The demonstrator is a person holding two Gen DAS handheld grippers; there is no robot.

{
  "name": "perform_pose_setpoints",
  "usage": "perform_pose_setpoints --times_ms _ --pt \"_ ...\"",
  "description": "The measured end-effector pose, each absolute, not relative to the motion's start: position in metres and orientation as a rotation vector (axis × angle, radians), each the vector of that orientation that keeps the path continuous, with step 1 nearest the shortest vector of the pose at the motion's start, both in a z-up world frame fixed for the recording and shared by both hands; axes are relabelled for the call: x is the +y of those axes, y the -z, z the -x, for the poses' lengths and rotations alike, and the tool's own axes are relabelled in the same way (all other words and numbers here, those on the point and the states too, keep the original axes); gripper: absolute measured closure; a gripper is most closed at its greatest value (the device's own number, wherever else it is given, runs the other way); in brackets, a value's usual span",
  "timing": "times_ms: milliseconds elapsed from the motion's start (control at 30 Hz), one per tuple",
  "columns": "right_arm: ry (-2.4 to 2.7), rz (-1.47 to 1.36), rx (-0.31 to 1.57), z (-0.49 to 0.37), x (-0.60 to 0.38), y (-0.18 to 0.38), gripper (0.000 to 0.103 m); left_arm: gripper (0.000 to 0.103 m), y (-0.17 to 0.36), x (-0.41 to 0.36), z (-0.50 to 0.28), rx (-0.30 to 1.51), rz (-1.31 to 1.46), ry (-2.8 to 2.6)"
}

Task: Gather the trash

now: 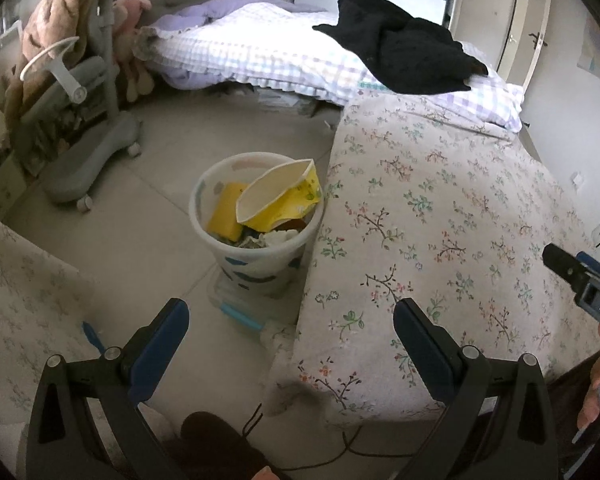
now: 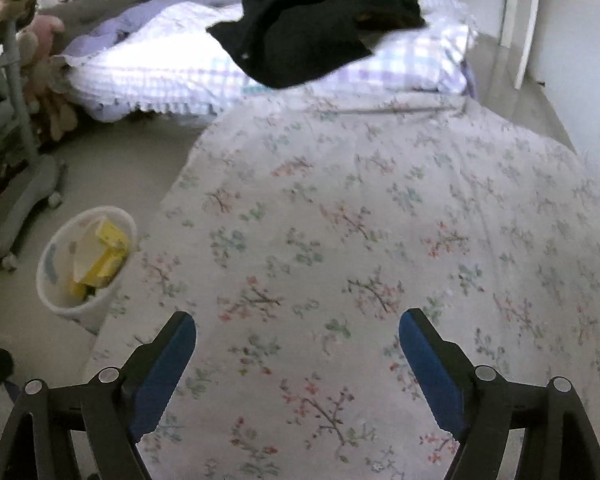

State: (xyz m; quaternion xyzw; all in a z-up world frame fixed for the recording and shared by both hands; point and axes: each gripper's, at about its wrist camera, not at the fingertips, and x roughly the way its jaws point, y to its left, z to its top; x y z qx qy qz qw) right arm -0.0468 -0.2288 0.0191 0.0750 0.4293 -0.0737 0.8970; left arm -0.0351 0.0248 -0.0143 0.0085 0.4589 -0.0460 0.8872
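Trash bin (image 1: 256, 216) — yellow packet (image 1: 280, 196); lettering unreadable

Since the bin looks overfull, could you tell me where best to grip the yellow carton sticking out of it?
Grip the yellow carton by its raised open rim, coming down from above. That cream-lined edge tilts clear of the white bin, thin enough for open jaws, while its lower part seems wedged among the other trash.

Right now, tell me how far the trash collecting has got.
Done: the bin beside the bed already holds a yellow packet and other scraps. In hand: nothing; the left gripper and the right gripper both stand open and empty. Left: no loose trash shows on the flowered bedcover; only a black garment lies further up the bed.
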Motion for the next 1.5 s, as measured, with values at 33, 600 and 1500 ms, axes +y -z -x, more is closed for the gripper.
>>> perform_pose_setpoints --times_ms 33,600,1500 --pt "0.152 -0.157 0.899 0.047 -0.230 -0.017 0.016 0.000 0.014 0.025 0.035 0.956 -0.015 0.093" --pt "0.140 -0.195 0.919 0.037 -0.226 -0.009 0.016 0.000 0.013 0.026 0.028 0.959 -0.006 0.092" --pt "0.123 -0.193 0.927 0.036 -0.218 -0.008 0.016 0.000 0.013 0.028 0.028 0.950 -0.009 0.073"
